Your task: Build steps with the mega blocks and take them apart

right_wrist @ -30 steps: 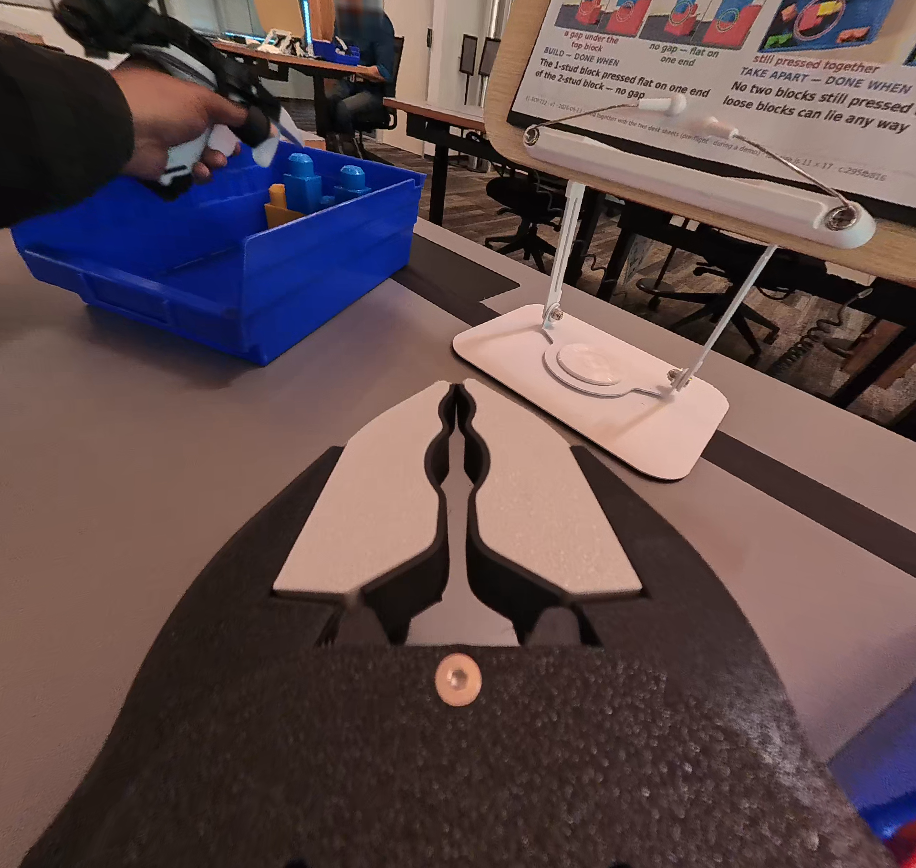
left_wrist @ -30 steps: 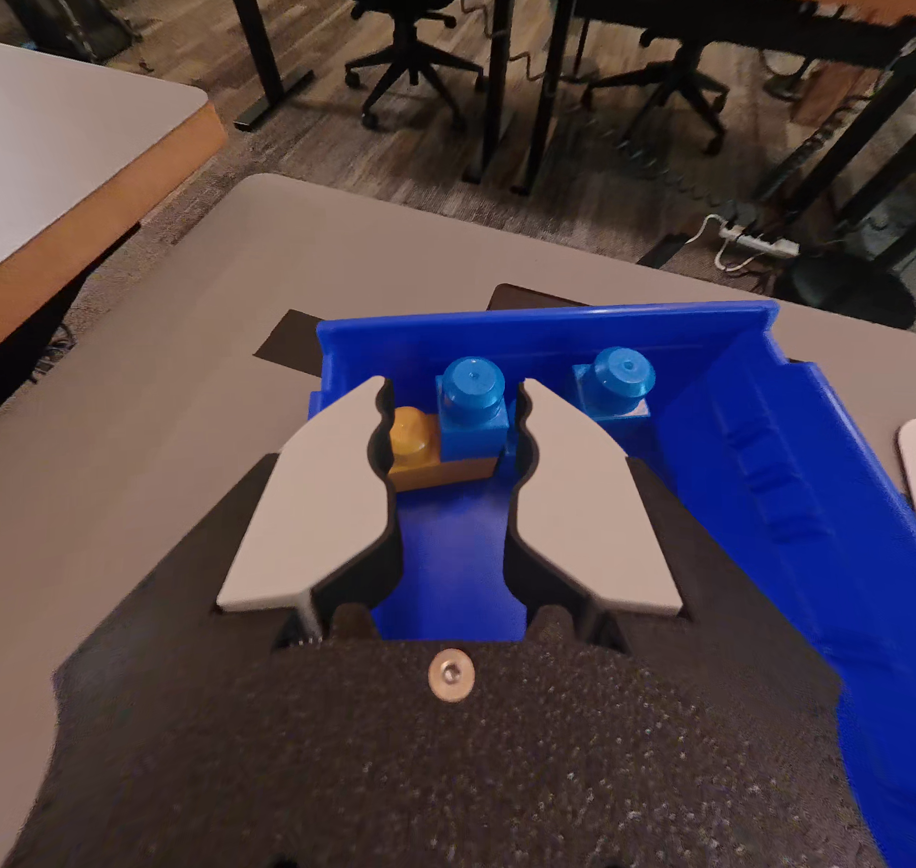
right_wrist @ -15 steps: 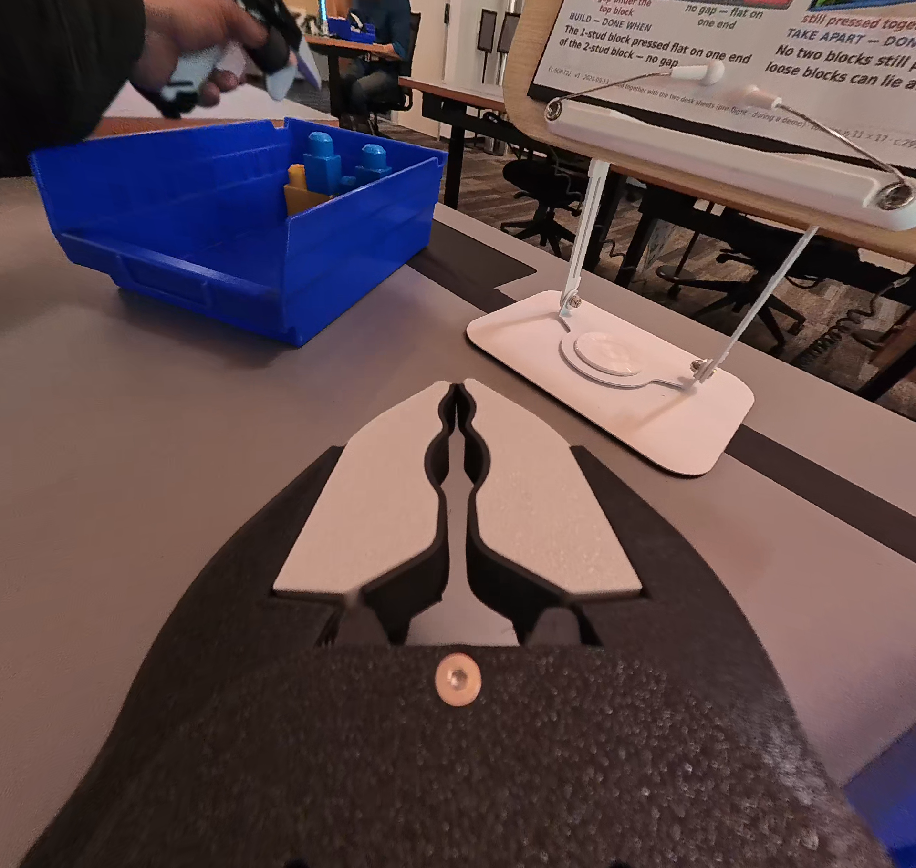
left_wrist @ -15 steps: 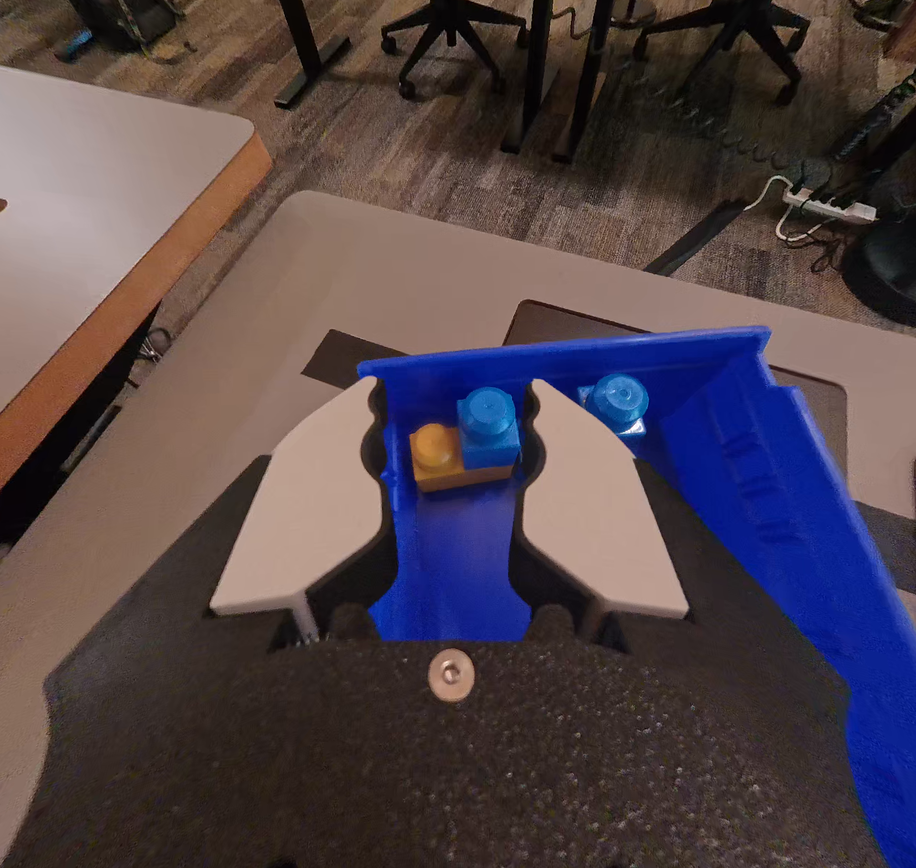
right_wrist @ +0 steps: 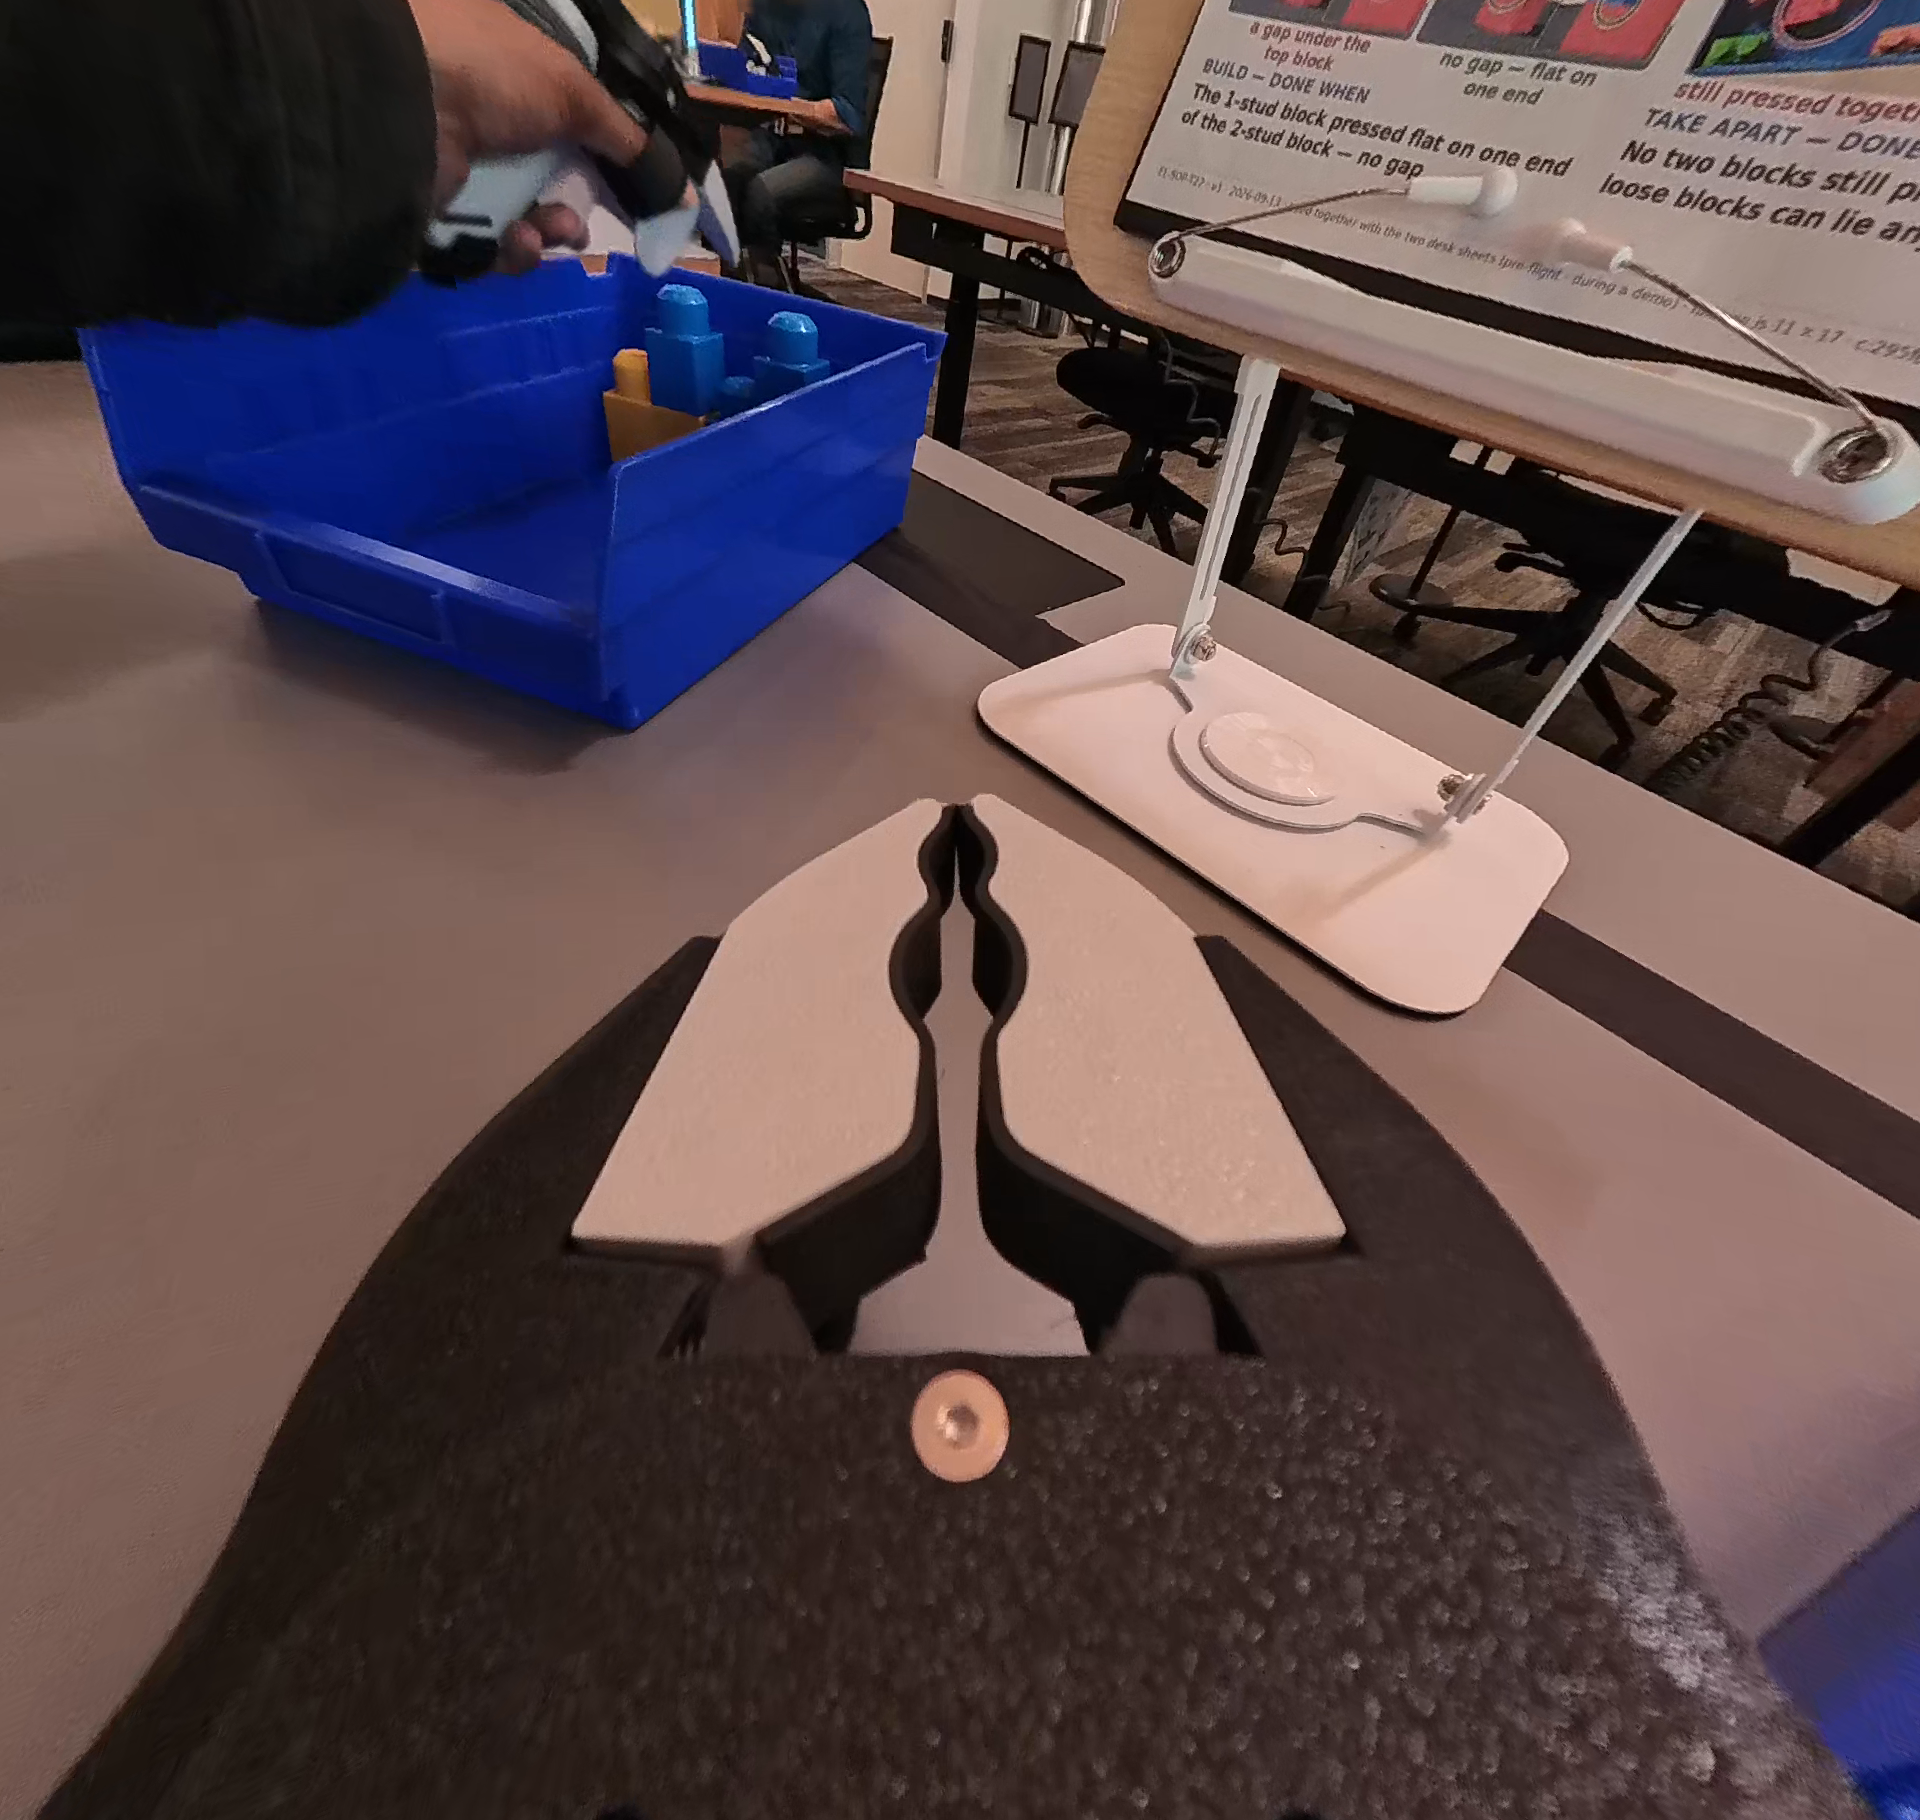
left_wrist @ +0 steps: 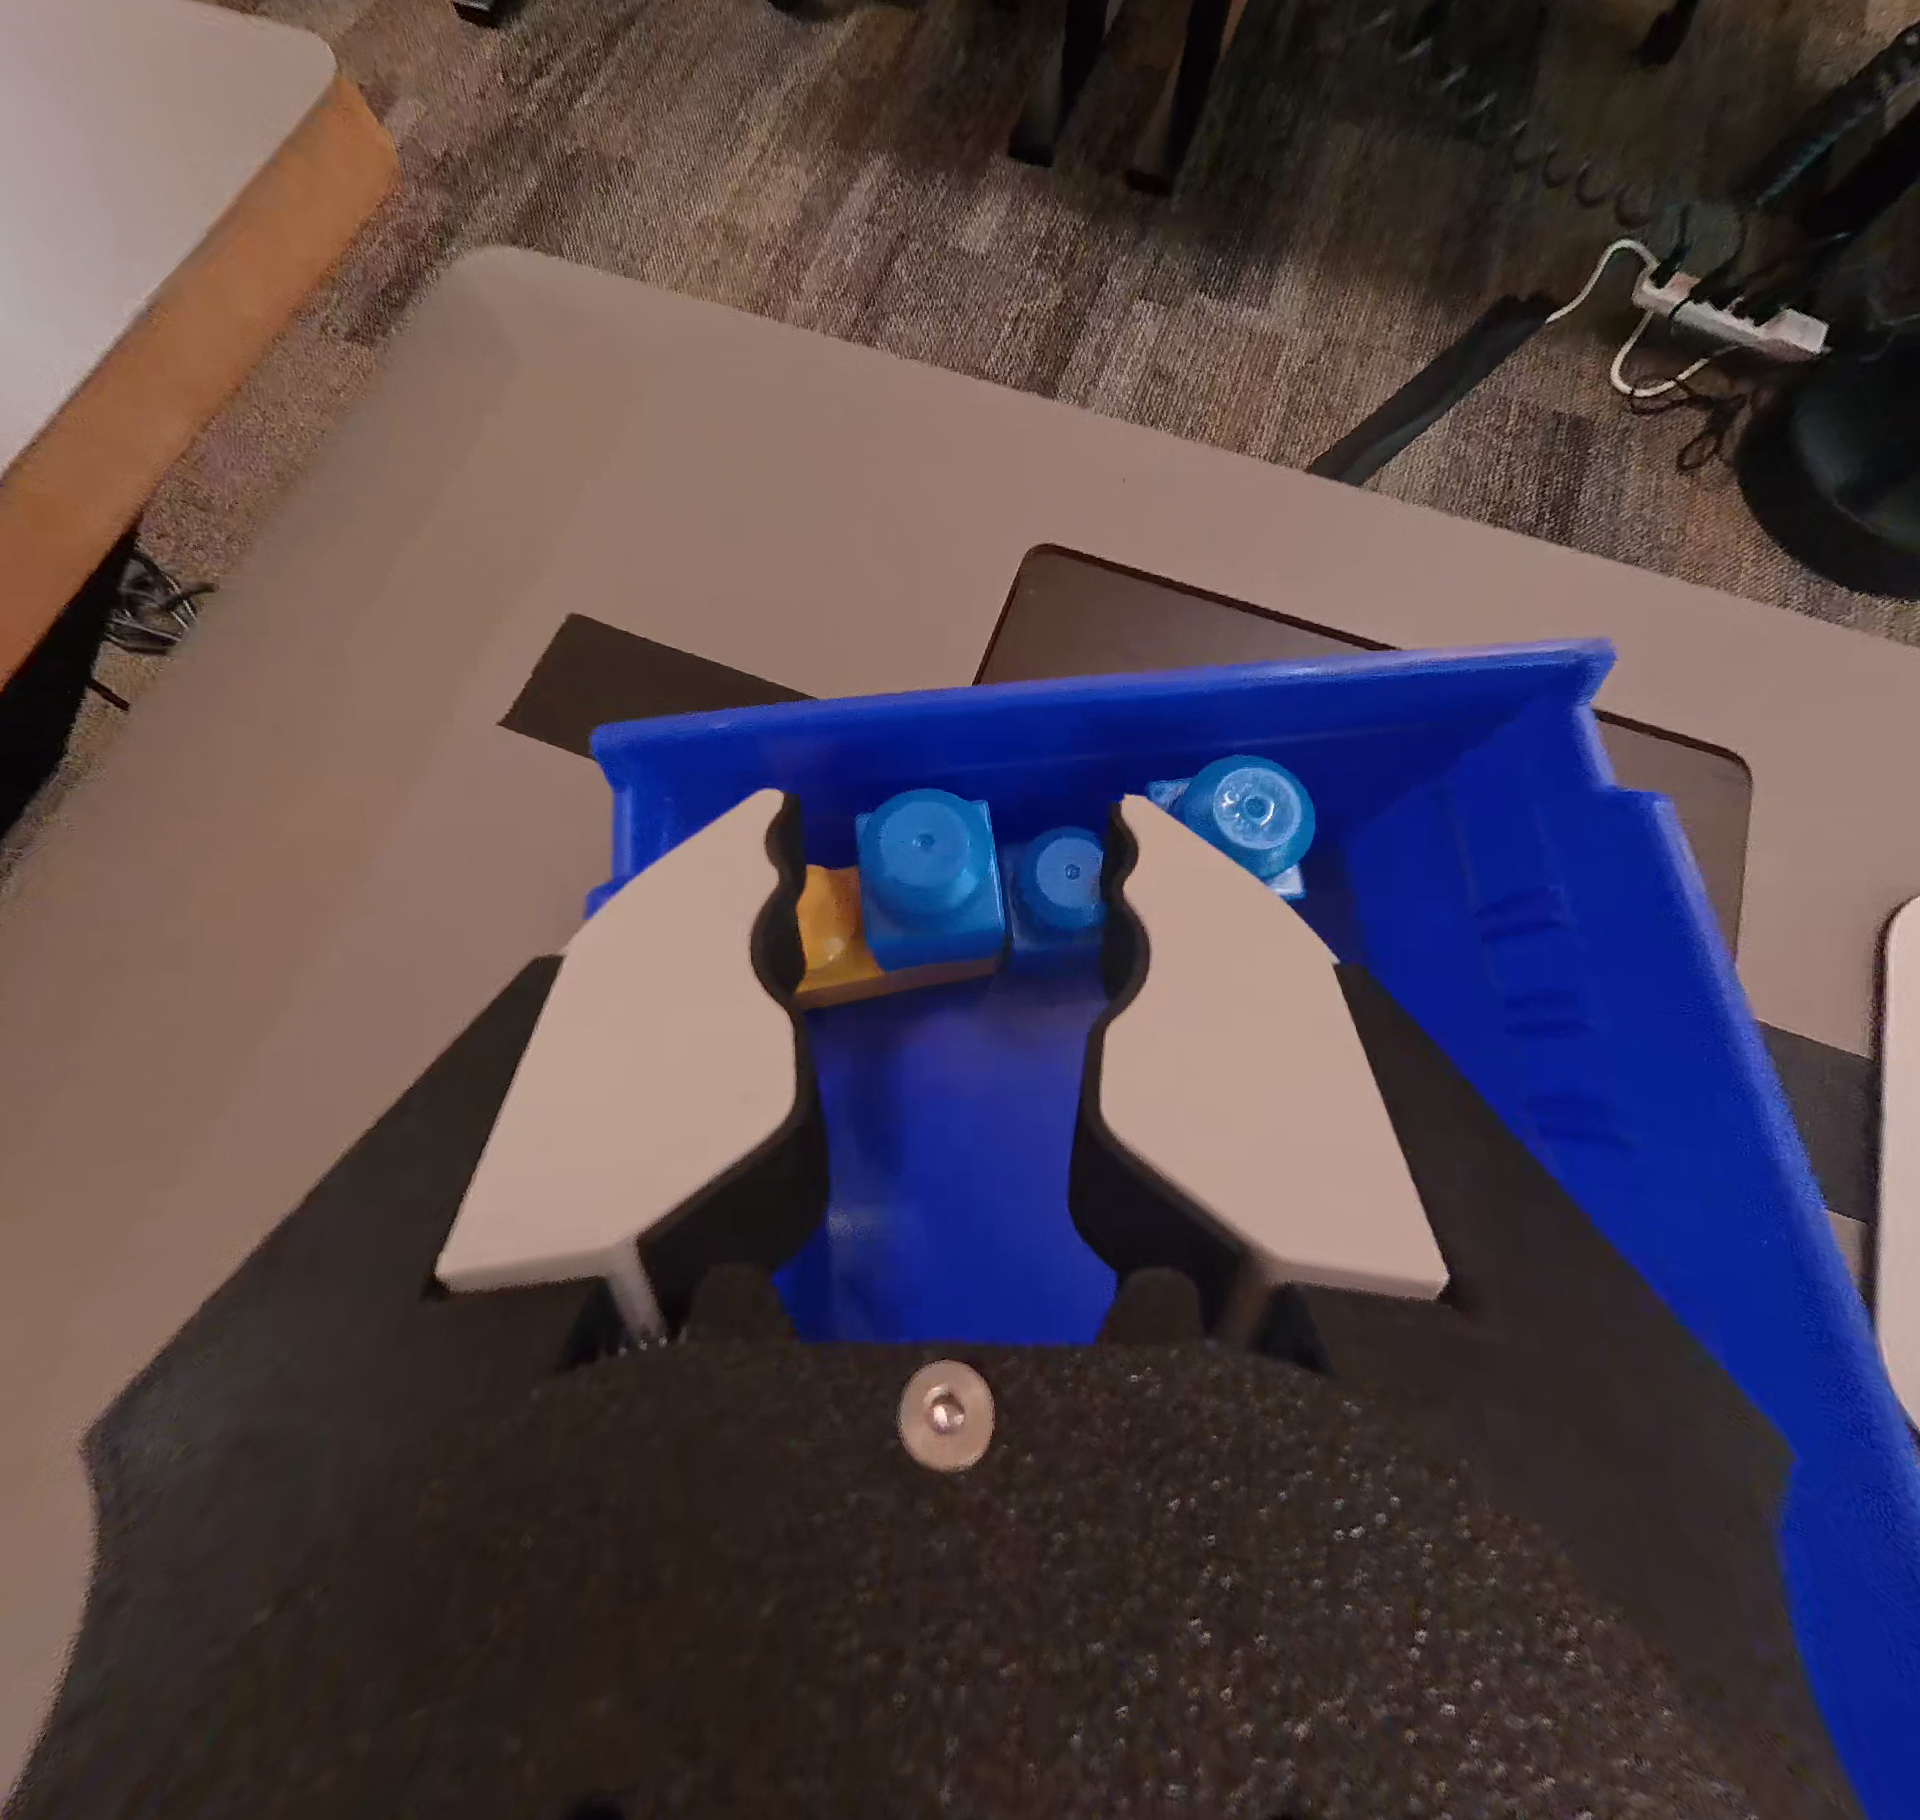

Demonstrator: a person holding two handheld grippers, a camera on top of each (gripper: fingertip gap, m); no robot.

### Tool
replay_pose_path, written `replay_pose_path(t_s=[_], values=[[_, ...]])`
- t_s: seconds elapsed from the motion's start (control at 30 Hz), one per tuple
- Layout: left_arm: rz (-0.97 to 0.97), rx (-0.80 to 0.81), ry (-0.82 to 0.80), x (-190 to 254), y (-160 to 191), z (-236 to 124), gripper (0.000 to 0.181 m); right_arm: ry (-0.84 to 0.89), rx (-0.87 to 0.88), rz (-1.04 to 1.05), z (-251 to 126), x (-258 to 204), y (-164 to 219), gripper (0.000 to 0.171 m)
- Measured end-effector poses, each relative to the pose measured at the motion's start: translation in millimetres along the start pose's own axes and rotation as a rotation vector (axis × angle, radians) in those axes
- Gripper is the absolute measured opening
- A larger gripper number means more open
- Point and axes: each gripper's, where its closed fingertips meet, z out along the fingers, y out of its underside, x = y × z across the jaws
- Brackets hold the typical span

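A blue bin stands on the grey table. At its far end a blue one-stud block sits on one end of an orange two-stud block. A second blue one-stud block stands on a blue block whose free stud shows. My left gripper is open and empty, raised above the bin over these blocks. In the right wrist view the bin, the orange block and the left gripper show. My right gripper is shut and empty, low over the table.
A white stand holding a picture instruction board stands right of the bin. Dark tape strips cross the table. A person sits at a far desk. Another table and office chairs lie beyond the table's edge. Some 45 cm of space lies between my two pairs of fingers. The blue one-stud block is about 4 cm from my left fingertips.
My left gripper has risen above the bin, so the blocks look farther below and a lower blue stud came into view. The right gripper has drifted slightly and stays shut.
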Motion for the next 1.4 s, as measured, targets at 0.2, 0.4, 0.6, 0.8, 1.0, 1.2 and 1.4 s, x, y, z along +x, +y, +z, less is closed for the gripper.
replay_pose_path(t_s=[0.2, 0.4, 0.6, 0.8, 1.0, 1.2, 1.4], values=[[0.012, -0.041, -0.01, 3, 24, 23, 0.055, -0.005, -0.002, 0.002, 1, 0, 0, 0.0], [0.01, -0.031, -0.026, 0, 35, 38, 0.05, -0.003, -0.005, -0.006, 1, 0, 1, 0.0], [0.019, -0.024, -0.044, -6, 35, 38, 0.037, -0.008, -0.012, -0.011, 2, -1, 2, 0.0], [0.04, -0.006, -0.034, -4, 31, 27, 0.037, -0.002, -0.016, -0.021, 2, 0, 3, 0.0], [0.054, 0.073, 0.024, 3, 12, -8, 0.037, 0.003, -0.017, -0.026, 2, 0, 4, 0.0], [0.157, 0.205, 0.125, 33, 0, -59, 0.036, 0.009, -0.017, -0.042, 1, -2, 4, 0.0], [0.274, 0.37, 0.277, 84, 5, -124, 0.036, 0.022, -0.004, -0.05, -1, -1, 1, 0.0]])
